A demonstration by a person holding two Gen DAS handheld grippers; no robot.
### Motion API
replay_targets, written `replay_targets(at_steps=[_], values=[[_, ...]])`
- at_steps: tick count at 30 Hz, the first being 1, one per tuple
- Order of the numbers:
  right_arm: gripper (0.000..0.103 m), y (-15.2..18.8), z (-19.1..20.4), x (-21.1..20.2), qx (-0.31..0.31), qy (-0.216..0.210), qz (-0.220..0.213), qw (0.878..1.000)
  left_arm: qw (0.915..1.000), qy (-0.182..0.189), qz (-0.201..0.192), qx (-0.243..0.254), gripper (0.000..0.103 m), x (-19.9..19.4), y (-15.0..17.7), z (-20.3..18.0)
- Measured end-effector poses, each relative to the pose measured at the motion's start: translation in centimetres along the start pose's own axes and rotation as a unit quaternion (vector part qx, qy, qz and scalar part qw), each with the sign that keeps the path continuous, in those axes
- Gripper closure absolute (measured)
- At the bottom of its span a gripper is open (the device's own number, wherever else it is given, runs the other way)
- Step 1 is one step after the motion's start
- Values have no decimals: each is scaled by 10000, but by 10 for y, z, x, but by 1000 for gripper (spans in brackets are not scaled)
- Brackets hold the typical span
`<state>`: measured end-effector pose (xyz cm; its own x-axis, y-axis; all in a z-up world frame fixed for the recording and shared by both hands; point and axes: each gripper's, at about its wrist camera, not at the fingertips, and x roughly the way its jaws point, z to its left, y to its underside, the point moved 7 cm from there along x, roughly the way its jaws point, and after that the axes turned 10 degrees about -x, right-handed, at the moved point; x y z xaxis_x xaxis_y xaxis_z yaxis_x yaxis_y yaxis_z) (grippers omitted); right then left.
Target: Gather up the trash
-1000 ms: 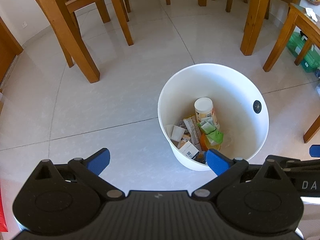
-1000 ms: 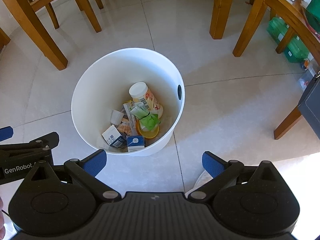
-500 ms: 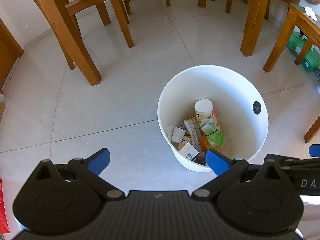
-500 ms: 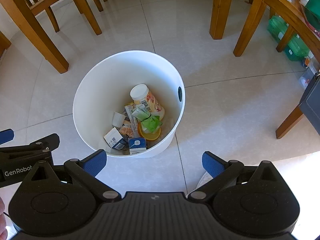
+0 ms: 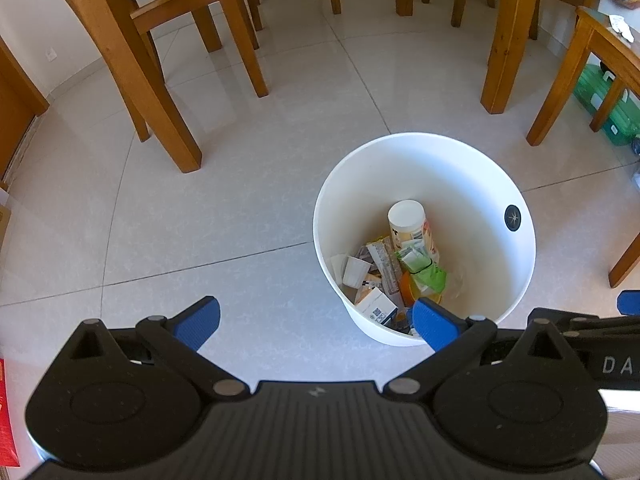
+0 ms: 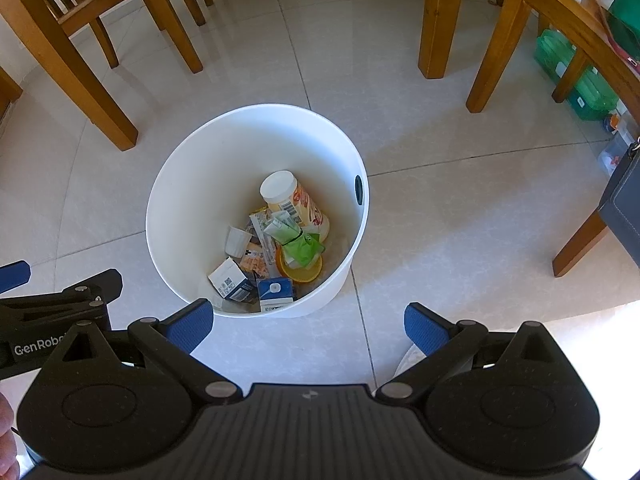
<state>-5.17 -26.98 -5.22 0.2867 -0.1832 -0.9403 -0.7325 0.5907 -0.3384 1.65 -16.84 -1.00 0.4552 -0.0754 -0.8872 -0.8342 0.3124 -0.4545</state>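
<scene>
A white round trash bin [image 5: 480,184] [image 6: 188,184] stands on the tiled floor. Inside lie a white-capped printed cup [image 5: 408,224] [image 6: 296,200], a green wrapper [image 5: 430,276] [image 6: 300,246], a small white cup [image 6: 237,240], a blue-and-white carton [image 6: 274,294] and other packaging. My left gripper [image 5: 316,322] hovers open above the floor, its right fingertip over the bin's near rim. My right gripper [image 6: 308,326] is open too, above the floor just in front of the bin. Neither holds anything.
Wooden chair legs [image 5: 160,92] [image 6: 72,68] and table legs [image 5: 508,36] [image 6: 440,20] ring the bin at the back and sides. Green plastic boxes [image 5: 608,108] [image 6: 576,76] sit under furniture at the right. A red object [image 5: 6,412] shows at the left edge.
Both views have pulled back slightly; the bin sits a little lower and further from the cameras. Both grippers stay open and empty.
</scene>
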Motion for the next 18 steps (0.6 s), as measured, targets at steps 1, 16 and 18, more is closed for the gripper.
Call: replay_targets(at_steps=[1,16,18], values=[[0,0,0,0,3,-4,2,10000,10000,4,4,5,1,0,0,0],[0,-2,1,0,26,-27,11,10000,10000,-7,-43,-37,1,1,-1,0],[0,-2,1,0,28,-30,13,10000,10000,-10,-44,-20,1,1,0,0]])
